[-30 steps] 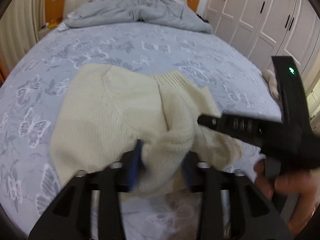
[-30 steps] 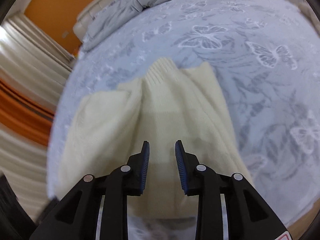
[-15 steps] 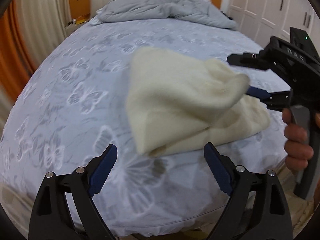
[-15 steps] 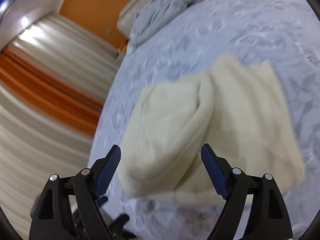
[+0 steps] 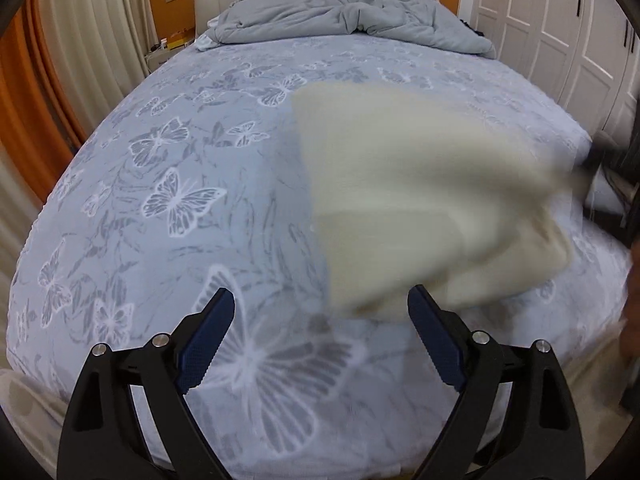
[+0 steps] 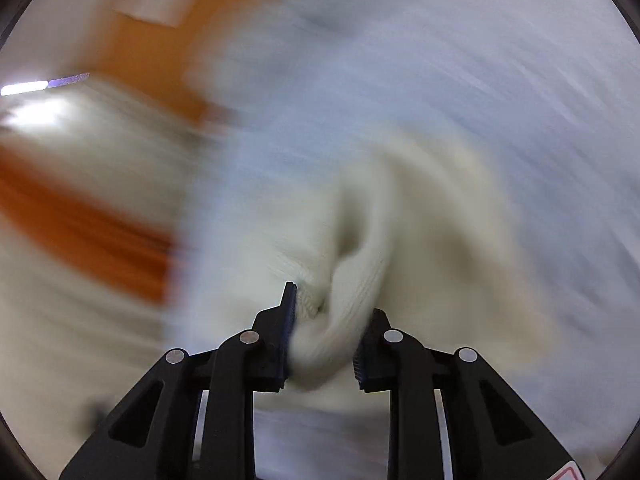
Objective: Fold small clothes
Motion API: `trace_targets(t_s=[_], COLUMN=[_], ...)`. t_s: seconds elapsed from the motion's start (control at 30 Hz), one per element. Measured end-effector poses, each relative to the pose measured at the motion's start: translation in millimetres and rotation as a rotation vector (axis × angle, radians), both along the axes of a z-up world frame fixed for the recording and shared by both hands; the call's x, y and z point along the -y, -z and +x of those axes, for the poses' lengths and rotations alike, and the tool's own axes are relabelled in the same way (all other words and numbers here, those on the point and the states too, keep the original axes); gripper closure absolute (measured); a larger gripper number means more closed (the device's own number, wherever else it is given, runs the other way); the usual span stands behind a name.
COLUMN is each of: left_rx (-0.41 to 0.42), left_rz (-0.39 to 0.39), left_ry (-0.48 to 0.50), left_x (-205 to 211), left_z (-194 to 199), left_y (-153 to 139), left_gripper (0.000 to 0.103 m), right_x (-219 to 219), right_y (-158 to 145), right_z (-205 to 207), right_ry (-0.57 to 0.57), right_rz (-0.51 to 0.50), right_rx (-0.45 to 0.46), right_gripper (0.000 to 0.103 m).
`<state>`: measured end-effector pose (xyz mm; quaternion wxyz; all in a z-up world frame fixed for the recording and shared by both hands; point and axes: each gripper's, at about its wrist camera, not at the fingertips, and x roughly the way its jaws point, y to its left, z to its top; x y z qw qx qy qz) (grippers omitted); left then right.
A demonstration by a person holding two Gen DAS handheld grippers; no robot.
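Cream sweater (image 6: 360, 320) is bunching in the right gripper's (image 6: 322, 344) pinch, left gripper (image 5: 320, 344) hanging wide apart over the bed (image 5: 180, 200).

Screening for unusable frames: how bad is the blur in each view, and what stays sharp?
Left wrist: bed and open left gripper sharp, sweater smeared. Right wrist: heavy motion blur everywhere except the right gripper, shut on the sweater.

sweater (image 5: 420, 200) on bed (image 5: 180, 208) (right side), duvet (image 5: 340, 16) behind it.
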<state>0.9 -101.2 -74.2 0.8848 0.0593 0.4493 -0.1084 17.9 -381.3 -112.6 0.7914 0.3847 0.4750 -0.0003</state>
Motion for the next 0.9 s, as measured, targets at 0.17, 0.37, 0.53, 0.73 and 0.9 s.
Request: trace_targets(t_s=[0.17,0.37,0.53,0.73,0.9], left_rx=[-0.03,-0.023,-0.056,-0.065,-0.081], left_rz=[-0.004,0.0,-0.015,0.001,0.015], left_ry=[0.011,0.043,0.035,0.036,0.038], left_x=[12.8,21.9,24.3,26.0,27.4], left_z=[7.8,6.7,11.0,12.6,13.7], left_y=[9.9,10.9,17.1,19.2,24.9], left_gripper=[0.017,0.017,0.017,0.017,0.017], right_x=[-4.0,-10.6,-23.4,-26.7,0.2], right_y=[-16.9,-56.9,-17.7,-13.6,-37.0], right_z=[-2.5,-1.5,52.4,64.3,40.2], right_ry=[0.048,0.055,-0.122,-0.174,-0.065], right_rz=[-0.144,-0.293,-0.178,-0.146,-0.221], right_rx=[0.027,0.248,0.108,0.157,0.211], right_gripper=[0.057,0.034,0.034,0.093,0.093])
